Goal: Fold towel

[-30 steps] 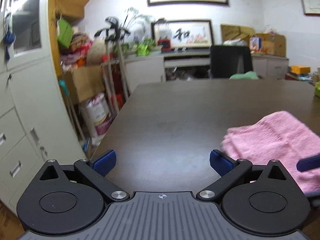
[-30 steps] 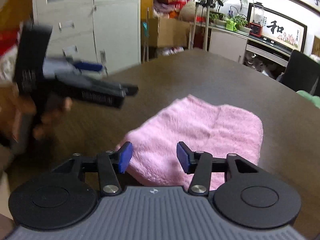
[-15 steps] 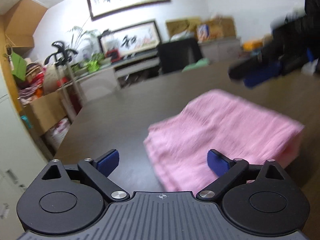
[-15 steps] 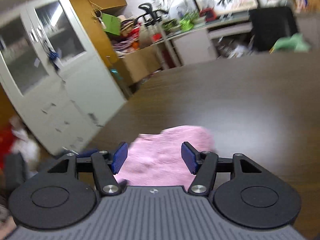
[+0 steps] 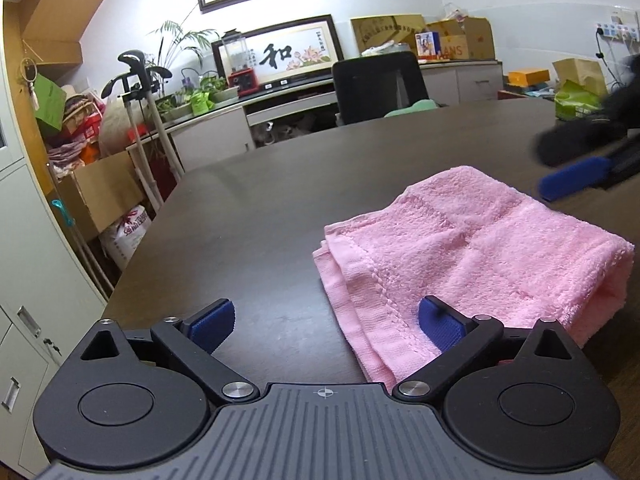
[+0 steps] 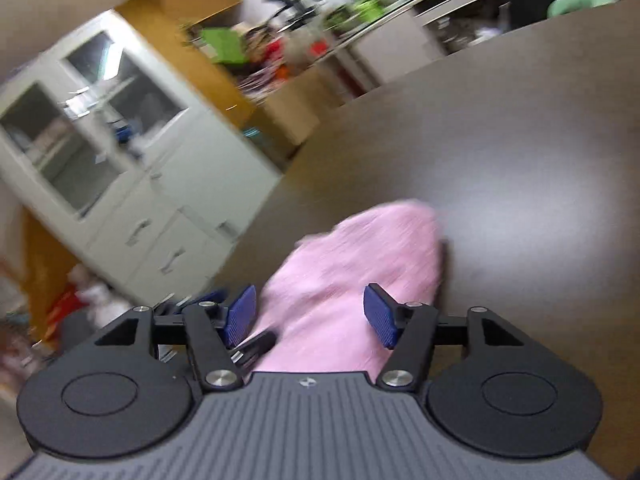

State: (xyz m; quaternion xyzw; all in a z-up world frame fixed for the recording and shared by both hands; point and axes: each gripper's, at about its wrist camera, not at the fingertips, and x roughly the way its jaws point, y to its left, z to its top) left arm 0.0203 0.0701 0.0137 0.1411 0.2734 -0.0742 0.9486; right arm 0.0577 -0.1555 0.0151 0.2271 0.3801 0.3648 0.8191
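Observation:
A pink towel (image 5: 472, 248) lies folded in several layers on the dark table (image 5: 280, 184). My left gripper (image 5: 326, 322) is open at the towel's near left corner, its right finger over the towel's edge, holding nothing. My right gripper (image 6: 310, 316) is open above the towel (image 6: 360, 280), holding nothing; this view is blurred and tilted. The right gripper also shows blurred at the right edge of the left wrist view (image 5: 584, 168), beyond the towel. Part of the left gripper shows behind the right gripper's left finger (image 6: 240, 316).
A black office chair (image 5: 378, 84) stands at the table's far side. White cabinets (image 6: 120, 152) stand left of the table, with cardboard boxes (image 5: 100, 192) and a sack beside them. A green bag (image 5: 576, 100) lies at the far right of the table.
The left gripper has swung right toward the towel and steadied near its corner. The right gripper has tilted and risen over the towel, still moving.

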